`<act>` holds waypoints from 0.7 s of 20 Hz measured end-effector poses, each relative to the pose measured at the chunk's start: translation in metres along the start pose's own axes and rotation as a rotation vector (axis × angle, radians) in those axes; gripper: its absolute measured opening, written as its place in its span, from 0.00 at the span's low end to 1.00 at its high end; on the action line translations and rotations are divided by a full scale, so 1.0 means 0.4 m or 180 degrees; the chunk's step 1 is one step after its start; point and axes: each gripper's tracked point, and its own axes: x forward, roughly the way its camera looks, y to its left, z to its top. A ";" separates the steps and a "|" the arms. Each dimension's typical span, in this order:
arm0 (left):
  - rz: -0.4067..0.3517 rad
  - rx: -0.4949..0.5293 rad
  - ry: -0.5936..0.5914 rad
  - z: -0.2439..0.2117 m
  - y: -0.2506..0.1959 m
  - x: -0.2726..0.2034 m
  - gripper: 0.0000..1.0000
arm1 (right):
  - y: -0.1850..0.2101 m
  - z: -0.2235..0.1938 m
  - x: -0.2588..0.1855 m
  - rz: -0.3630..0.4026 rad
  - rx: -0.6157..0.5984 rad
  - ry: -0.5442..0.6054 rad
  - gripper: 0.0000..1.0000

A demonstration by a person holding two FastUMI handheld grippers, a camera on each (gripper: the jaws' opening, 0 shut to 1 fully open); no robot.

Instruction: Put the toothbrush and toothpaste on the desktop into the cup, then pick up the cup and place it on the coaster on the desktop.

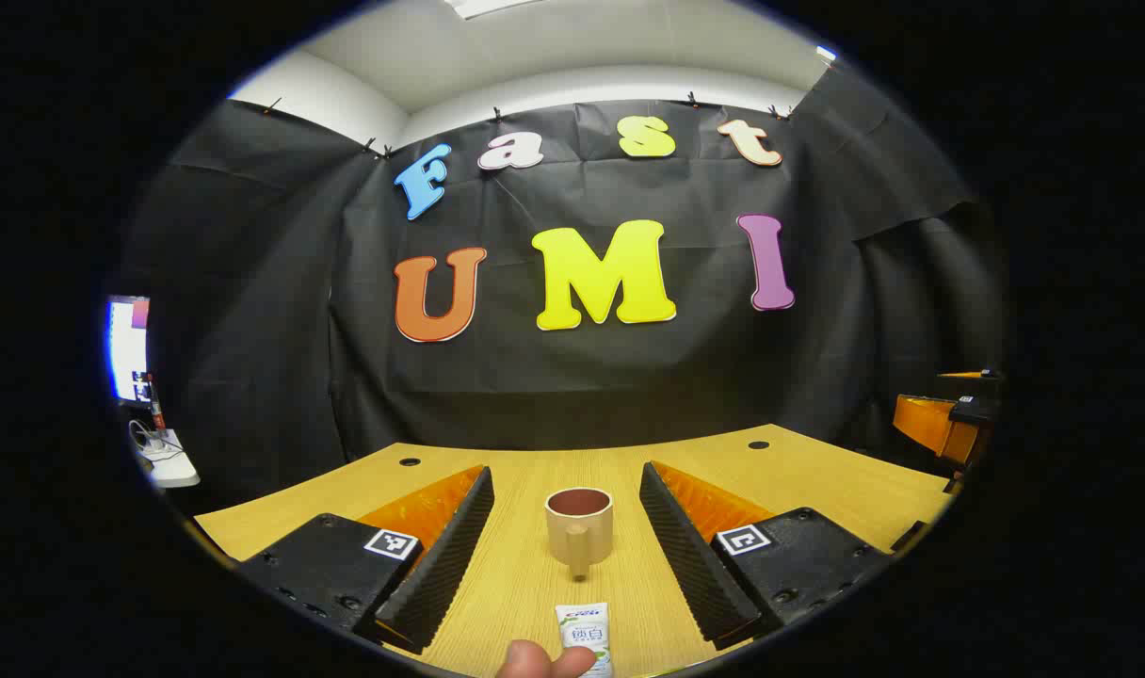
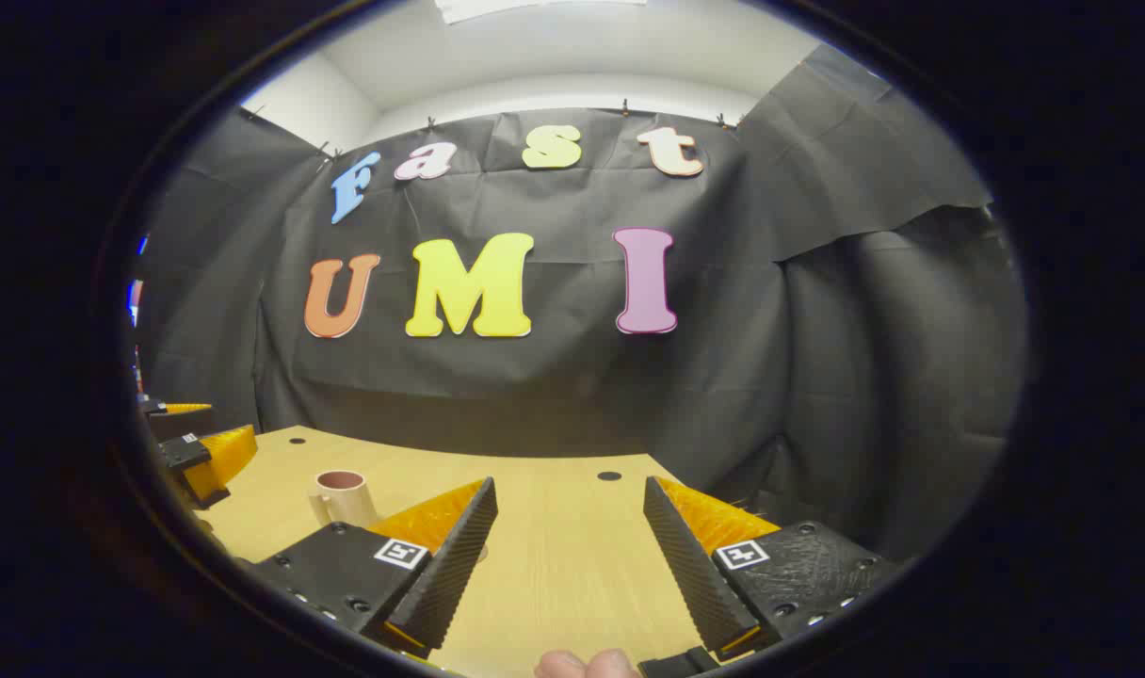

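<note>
- Left gripper [image 1: 569, 565] spread wide, nothing between its fingers; cup [image 1: 579, 527] upright on the surface [image 1: 817, 476] ahead.
- Toothpaste [image 1: 585, 633] lies nearest, seemingly touched by a fingertip [image 1: 535, 659].
- Right gripper [image 2: 569, 565] likewise spread.

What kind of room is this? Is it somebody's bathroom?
Probably not a bathroom. It looks like a small recording booth: black cloth hangs as the walls around a bare wooden desk, where a cup and a toothpaste tube are set out.

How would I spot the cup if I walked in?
Look at the wooden desktop before the black cloth wall. The cup stands upright mid-desk, beige with a dark reddish inside and a handle, just beyond the flat white toothpaste tube.
</note>
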 end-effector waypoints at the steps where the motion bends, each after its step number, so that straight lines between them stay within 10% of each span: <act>1: -0.0004 0.0004 0.0002 0.001 -0.003 0.001 0.99 | 0.002 0.001 -0.001 0.0004 -0.0005 0.0004 0.96; 14: 0.0019 0.0039 0.0044 -0.007 -0.002 -0.004 0.99 | 0.008 -0.011 -0.007 0.0037 0.0040 0.0023 0.96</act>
